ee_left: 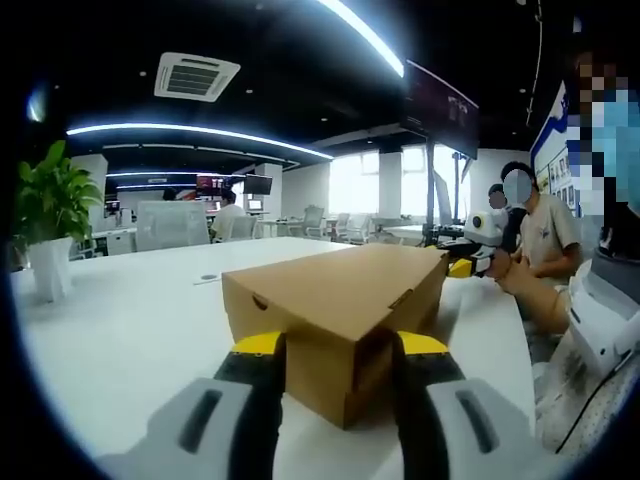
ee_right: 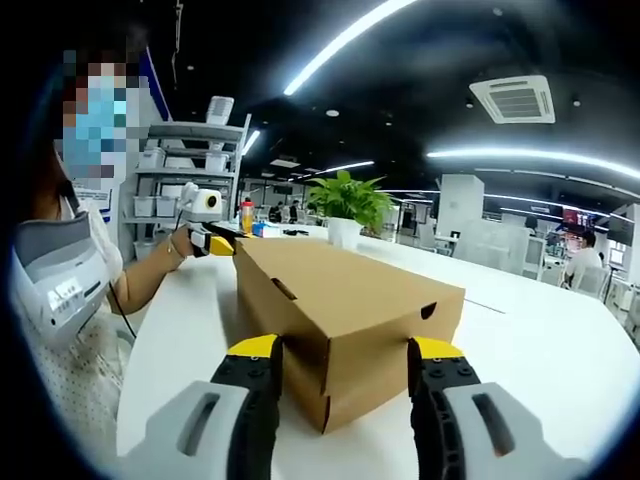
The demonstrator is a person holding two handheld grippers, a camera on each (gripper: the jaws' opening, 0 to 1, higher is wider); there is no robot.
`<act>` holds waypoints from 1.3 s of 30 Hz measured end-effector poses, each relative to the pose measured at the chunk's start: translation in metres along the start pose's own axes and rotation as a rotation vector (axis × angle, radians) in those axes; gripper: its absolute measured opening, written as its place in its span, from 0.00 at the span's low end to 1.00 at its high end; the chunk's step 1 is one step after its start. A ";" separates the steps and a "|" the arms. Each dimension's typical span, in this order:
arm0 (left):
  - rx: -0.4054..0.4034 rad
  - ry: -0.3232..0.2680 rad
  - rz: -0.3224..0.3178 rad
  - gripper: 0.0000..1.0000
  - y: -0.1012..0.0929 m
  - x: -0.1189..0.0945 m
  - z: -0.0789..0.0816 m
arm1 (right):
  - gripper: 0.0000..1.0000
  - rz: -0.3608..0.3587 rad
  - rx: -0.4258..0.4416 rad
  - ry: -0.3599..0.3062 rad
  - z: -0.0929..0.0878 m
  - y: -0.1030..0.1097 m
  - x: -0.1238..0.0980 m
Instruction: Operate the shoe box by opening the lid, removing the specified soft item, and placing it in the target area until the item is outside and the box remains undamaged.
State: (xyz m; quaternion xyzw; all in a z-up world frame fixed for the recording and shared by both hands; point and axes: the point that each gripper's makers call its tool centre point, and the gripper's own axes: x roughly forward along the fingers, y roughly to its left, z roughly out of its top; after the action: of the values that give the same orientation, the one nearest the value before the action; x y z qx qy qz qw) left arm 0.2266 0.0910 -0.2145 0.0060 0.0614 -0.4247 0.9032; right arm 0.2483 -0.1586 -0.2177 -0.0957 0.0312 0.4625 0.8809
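The closed cardboard shoe box (ee_left: 340,300) is sitting on the white table (ee_left: 130,330); the left gripper (ee_left: 338,365) is holding its jaws spread around one corner; the right gripper (ee_right: 345,372) is straddling the opposite corner (ee_right: 330,395), jaws likewise apart; a potted plant (ee_right: 347,207) is standing beyond.

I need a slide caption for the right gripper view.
Right gripper open, fingers straddling a corner of the closed shoe box.

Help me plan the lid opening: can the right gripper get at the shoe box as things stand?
Probably yes. The right gripper is open, its fingers either side of a corner of the closed shoe box, with nothing between.
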 end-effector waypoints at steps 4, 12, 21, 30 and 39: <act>0.000 0.000 -0.001 0.43 0.001 0.000 0.000 | 0.51 -0.002 -0.003 0.000 0.000 0.000 0.000; -0.005 -0.002 -0.002 0.43 0.002 0.000 0.001 | 0.50 -0.005 -0.001 -0.004 0.002 -0.001 -0.001; -0.012 -0.006 -0.004 0.43 0.003 -0.001 0.002 | 0.50 -0.006 0.006 -0.015 0.004 -0.001 -0.002; -0.015 -0.007 -0.006 0.43 0.003 -0.001 0.001 | 0.50 -0.011 0.005 -0.013 0.004 0.000 -0.002; -0.058 -0.058 -0.016 0.43 0.002 -0.002 0.011 | 0.50 -0.009 0.044 -0.061 0.012 0.000 -0.004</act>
State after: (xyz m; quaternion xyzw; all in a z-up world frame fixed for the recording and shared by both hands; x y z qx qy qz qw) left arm 0.2275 0.0932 -0.2037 -0.0329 0.0477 -0.4300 0.9010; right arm 0.2451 -0.1595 -0.2049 -0.0623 0.0138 0.4604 0.8854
